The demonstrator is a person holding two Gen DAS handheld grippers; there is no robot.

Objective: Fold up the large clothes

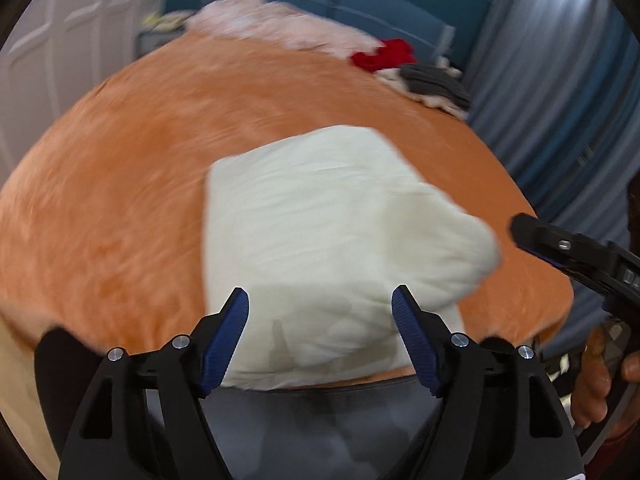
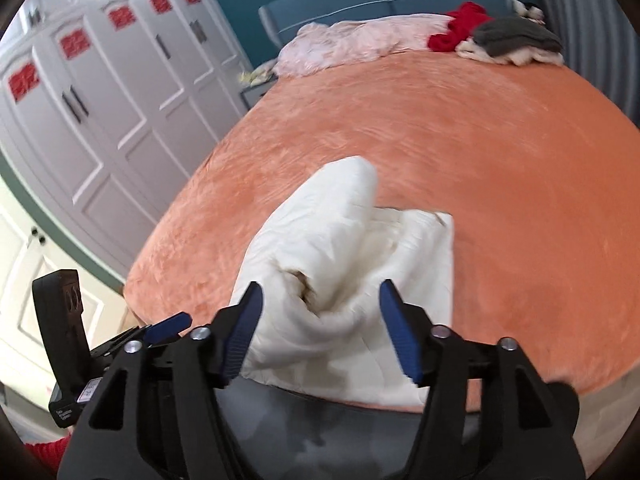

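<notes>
A folded cream garment [image 1: 320, 232], soft and quilted-looking with rumpled creases, lies on the fuzzy orange bedspread [image 1: 120, 184] at the lower centre of both views, one thick fold bulging up. The left gripper [image 1: 320, 296] and the right gripper [image 2: 320, 288] both stand released, ribbed blue pads [image 2: 394, 320] spread apart with the cloth lying loose beyond them, unpinched

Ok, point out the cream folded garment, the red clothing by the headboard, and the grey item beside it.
cream folded garment [image 1: 320, 216]: left wrist view, middle of its flat top layer.
red clothing [image 2: 456, 34]: right wrist view, centre of the crumpled heap.
grey item [image 2: 516, 34]: right wrist view, middle of its top surface.
</notes>
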